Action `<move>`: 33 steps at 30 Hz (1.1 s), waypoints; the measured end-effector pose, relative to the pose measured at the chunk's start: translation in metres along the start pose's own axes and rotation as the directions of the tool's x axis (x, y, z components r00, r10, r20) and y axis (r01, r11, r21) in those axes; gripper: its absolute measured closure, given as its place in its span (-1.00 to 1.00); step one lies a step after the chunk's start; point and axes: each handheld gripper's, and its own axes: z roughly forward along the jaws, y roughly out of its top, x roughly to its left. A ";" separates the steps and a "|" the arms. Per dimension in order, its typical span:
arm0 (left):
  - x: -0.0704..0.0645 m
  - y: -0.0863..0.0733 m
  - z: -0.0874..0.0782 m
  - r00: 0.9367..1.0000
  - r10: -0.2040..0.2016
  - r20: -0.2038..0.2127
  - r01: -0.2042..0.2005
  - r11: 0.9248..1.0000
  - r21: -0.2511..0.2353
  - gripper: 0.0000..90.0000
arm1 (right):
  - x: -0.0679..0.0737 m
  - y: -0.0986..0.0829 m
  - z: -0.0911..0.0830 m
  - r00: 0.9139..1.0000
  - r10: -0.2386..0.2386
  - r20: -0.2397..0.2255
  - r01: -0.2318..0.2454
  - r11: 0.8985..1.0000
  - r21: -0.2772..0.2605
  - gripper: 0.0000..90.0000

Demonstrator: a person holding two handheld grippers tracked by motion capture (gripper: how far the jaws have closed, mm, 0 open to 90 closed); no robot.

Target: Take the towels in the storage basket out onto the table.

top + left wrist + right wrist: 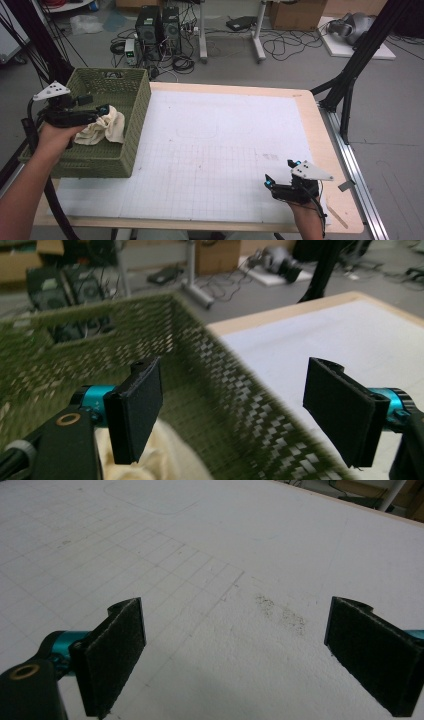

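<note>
**Cloth into basket: release and pull clear**

Left gripper over green basket at table's 9 o'clock edge. Jaws spread wide in left gripper view, nothing between pads; one pad inside basket, the other outside, near wall straddled. Cream cloth heaped in basket, at 3 o'clock of the left hand, touching or just below the gripper tip; contact not resolvable from high view. Cloth also seen low behind the inner pad in left gripper view. Basket wall blurred there.

Right gripper parked near table's 5 o'clock corner, low over white grid mat. Jaws apart, holding nothing; bare mat and faint grey smudge ahead.

Judged step: cloth placed, left gripper to be withdrawn.

Notes for doing it well:
- Keep jaws fully spread until well above rim, so no fold gets re-caught.
- Lift straight up first, then toward 3 o'clock; a sideways pull now risks the outer pad hooking the woven wall and dragging or tipping the basket, which overhangs the 9 o'clock edge.
- Watch for fabric clinging to the rough pad; if cloth rises with it, stop and shake lightly over the basket.
- Check cloth corner lies inside rim, not draped over.
- Leave right gripper parked; no bracing judged necessary unless basket shifts.
</note>
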 end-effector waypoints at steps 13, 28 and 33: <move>0.039 -0.024 0.044 0.986 -0.056 -0.158 0.092 0.969 0.228 -0.41 | 0.000 -0.002 0.001 1.000 0.001 0.006 -0.002 1.000 0.020 -0.81; 0.053 -0.057 0.076 0.967 0.036 -0.254 0.105 0.849 0.518 -0.47 | 0.000 -0.005 0.003 1.000 -0.001 0.008 0.000 0.999 0.035 -0.81; 0.054 -0.064 0.082 0.970 0.053 -0.239 0.097 0.812 0.576 -0.43 | 0.001 -0.005 0.003 1.000 -0.004 0.007 0.004 0.999 0.039 -0.81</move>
